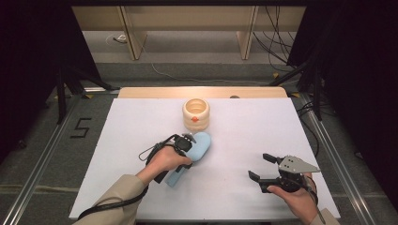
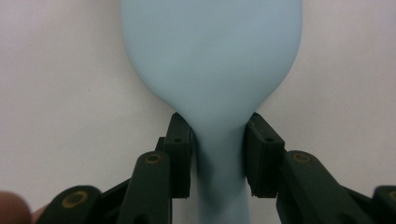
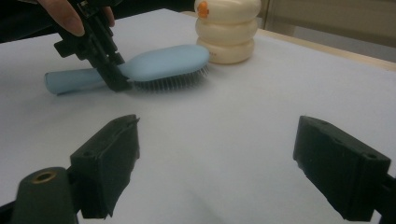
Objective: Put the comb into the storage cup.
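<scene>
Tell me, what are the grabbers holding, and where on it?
The left hand-held gripper pinches the light blue hairbrush at its neck, where the handle meets the wide head. The right hand-held gripper is open and holds nothing.

The person wore a tan sleeve [image 1: 115, 194] on the left forearm, at 7 o'clock in the high view. The left gripper [image 1: 187, 140] was black, with a black cable [image 1: 110, 204] trailing along that sleeve and brass-coloured rivets on its links. At 4 o'clock, the right gripper [image 1: 259, 168] was black too, blocky-jawed, topped by a grey three-cornered plate [image 1: 296, 164].
</scene>
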Tool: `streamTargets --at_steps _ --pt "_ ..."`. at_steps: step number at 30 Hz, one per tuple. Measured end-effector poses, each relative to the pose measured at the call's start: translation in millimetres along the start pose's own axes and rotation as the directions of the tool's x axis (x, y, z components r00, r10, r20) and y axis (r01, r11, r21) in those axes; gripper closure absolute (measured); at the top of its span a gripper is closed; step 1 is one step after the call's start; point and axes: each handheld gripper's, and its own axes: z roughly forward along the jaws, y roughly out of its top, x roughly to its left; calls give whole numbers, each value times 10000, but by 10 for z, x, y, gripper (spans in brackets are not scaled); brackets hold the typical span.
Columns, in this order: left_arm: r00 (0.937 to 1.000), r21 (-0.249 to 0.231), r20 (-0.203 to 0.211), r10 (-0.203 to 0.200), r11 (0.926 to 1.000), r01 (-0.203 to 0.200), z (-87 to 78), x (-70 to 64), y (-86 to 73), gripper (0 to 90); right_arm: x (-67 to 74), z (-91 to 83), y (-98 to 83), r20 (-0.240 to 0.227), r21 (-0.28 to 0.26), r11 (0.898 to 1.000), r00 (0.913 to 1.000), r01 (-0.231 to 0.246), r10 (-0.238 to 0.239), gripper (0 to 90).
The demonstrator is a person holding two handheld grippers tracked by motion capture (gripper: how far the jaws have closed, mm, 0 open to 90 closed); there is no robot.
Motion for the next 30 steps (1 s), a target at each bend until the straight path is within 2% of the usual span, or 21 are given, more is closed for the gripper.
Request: streamTargets --at_steps 7,16,30 --pt "9999 -36 15 117 9999 -117 -6 5 -16 677 -1 3 -2 -14 3 10000 10000 -41 41 154" --pt "9999 -269 89 62 9996 -60 -21 13 -43 691 -2 6 -3 -19 17 10000 10000 -73 73 155" --pt "9996 -958 200 191 9952 -171 -52 21 -100 694 -2 3 -4 -2 19 10000 10000 -68 68 155"
